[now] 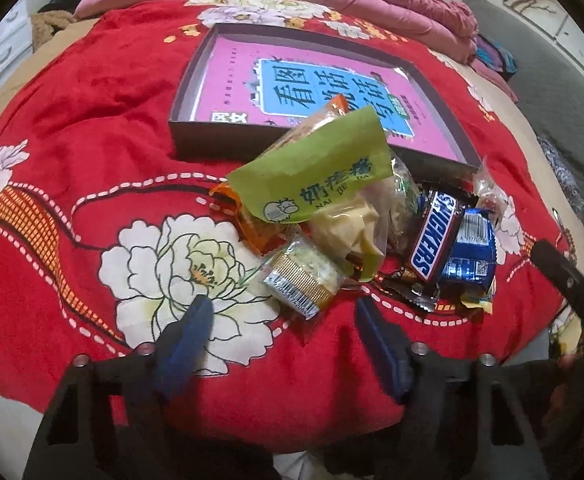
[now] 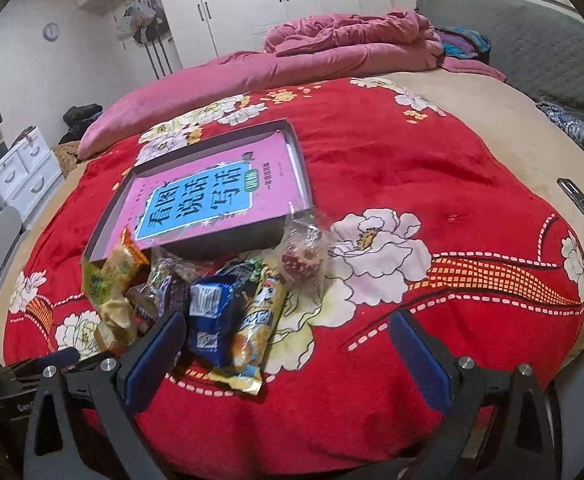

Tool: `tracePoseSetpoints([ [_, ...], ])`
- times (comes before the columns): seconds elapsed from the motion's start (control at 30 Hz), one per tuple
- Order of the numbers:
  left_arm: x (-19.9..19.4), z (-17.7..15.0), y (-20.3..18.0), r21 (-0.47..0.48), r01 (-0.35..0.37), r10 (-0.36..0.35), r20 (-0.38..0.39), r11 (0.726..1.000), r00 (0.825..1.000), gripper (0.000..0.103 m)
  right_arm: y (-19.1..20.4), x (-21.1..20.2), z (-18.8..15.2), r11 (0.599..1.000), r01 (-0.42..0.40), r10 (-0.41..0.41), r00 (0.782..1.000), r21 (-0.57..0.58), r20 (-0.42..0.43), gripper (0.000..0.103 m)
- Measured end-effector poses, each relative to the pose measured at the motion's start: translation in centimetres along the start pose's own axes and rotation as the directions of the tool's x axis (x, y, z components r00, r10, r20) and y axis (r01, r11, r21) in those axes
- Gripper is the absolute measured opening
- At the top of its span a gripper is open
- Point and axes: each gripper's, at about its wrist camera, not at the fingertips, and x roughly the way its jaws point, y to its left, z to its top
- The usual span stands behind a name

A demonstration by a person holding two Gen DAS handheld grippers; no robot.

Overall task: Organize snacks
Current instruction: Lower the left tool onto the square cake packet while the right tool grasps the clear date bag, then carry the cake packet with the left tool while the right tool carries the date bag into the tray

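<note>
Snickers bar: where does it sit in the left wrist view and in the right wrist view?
Left wrist view: Snickers bar right of centre, label up, beside the blue packet.
Right wrist view: not clearly identifiable; the pile hides it.
Shared landmark: the dark box holding the pink book.

Even indoor light, soft shadows; strong fisheye bending, dark corners; left gripper (image 1: pixel 283 312) finger blurred; colours oversaturated.
</note>
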Motion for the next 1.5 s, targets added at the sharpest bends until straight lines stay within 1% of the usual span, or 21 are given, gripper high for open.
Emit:
tracePoseSetpoints([
  [0.17, 0.3, 0.5, -0.6, 0.041, -0.001, 0.001, 0.005, 0.999, 1.0, 0.073, -1.0, 1.1, 0.8, 0.999, 0.012, -0.011, 1.0, 0.035, -0.019, 0.103],
  [0.33, 0.7, 0.9, -0.8, 0.055, 0.004, -0.004, -0.003, 0.998, 1.0, 0.073, -2.1, 2.1, 1.7, 0.997, 0.025, -0.023, 0.999, 0.076, -0.026, 0.103],
  [0.43, 1.1, 1.1, -0.8, 0.054, 0.007, -0.006, -0.013, 0.999, 1.0, 0.072, -2.3, 3.0, 2.2, 0.997, 0.032, -0.03, 0.999, 0.076, -0.029, 0.103],
  [0.57, 1.8, 1.2, -0.7, 0.053, 0.0, 0.002, -0.035, 0.999, 0.999, 0.069, -2.1, 4.5, 2.8, 0.998, 0.033, -0.03, 0.998, 0.062, -0.049, 0.102],
  [0.63, 1.9, 1.3, -0.8, 0.055, 0.001, 0.001, -0.036, 0.998, 0.999, 0.068, -2.1, 5.5, 3.1, 0.998, 0.025, -0.021, 0.997, 0.062, -0.073, 0.097],
  [0.7, 2.0, 1.3, -0.8, 0.056, 0.003, 0.0, -0.038, 0.998, 0.999, 0.067, -2.0, 6.5, 3.2, 0.998, 0.013, -0.006, 0.995, 0.065, -0.102, 0.087],
  [0.77, 2.1, 1.4, -0.8, 0.054, 0.004, -0.002, -0.039, 0.999, 0.999, 0.065, -2.0, 7.3, 3.2, 0.998, 0.003, 0.005, 0.992, 0.066, -0.128, 0.08],
  [0.83, 2.2, 1.4, -0.8, 0.049, 0.007, -0.004, -0.042, 0.999, 0.999, 0.063, -1.9, 7.8, 3.2, 0.998, -0.004, 0.013, 0.99, 0.065, -0.137, 0.076],
  [0.9, 2.3, 1.4, -0.7, 0.045, 0.008, -0.006, -0.045, 0.999, 0.999, 0.063, -1.7, 8.1, 3.3, 0.998, -0.023, 0.032, 0.989, 0.064, -0.141, 0.068],
  [0.93, 2.3, 1.5, -0.6, 0.043, 0.009, -0.007, -0.045, 0.999, 0.999, 0.063, -1.6, 8.1, 3.3, 0.997, -0.037, 0.045, 0.989, 0.063, -0.141, 0.065],
  [0.97, 2.3, 1.5, -0.6, 0.042, 0.009, -0.007, -0.046, 0.999, 0.999, 0.062, -1.5, 8.3, 3.3, 0.997, -0.052, 0.061, 0.988, 0.06, -0.142, 0.057],
  [1.0, 2.3, 1.5, -0.6, 0.042, 0.009, -0.007, -0.046, 0.999, 0.999, 0.062, -1.4, 8.5, 3.4, 0.996, -0.07, 0.078, 0.986, 0.059, -0.15, 0.047],
  [1.03, 2.4, 1.5, -0.7, 0.043, 0.009, -0.007, -0.046, 0.999, 0.999, 0.062, -1.4, 8.7, 3.3, 0.995, -0.084, 0.092, 0.983, 0.061, -0.161, 0.045],
  [1.07, 2.4, 1.5, -0.7, 0.045, 0.009, -0.007, -0.046, 0.999, 0.999, 0.06, -1.5, 8.8, 3.3, 0.994, -0.09, 0.1, 0.982, 0.068, -0.163, 0.042],
  [1.17, 2.4, 1.4, -0.6, 0.044, 0.015, -0.013, -0.048, 0.999, 0.999, 0.052, -1.9, 8.6, 3.4, 0.988, -0.121, 0.135, 0.98, 0.098, -0.145, 0.042],
  [1.43, 2.1, 1.3, -0.2, 0.024, 0.045, -0.044, -0.045, 0.999, 0.998, 0.045, -1.9, 7.2, 3.5, 0.985, -0.15, 0.158, 0.983, 0.087, -0.095, 0.04],
  [1.47, 2.1, 1.3, -0.1, 0.022, 0.05, -0.049, -0.045, 0.999, 0.998, 0.043, -1.8, 7.1, 3.6, 0.984, -0.154, 0.162, 0.983, 0.084, -0.092, 0.04],
  [1.5, 2.0, 1.2, 0.0, 0.02, 0.053, -0.052, -0.045, 0.998, 0.998, 0.042, -1.7, 7.0, 3.6, 0.984, -0.158, 0.164, 0.982, 0.078, -0.09, 0.04],
])
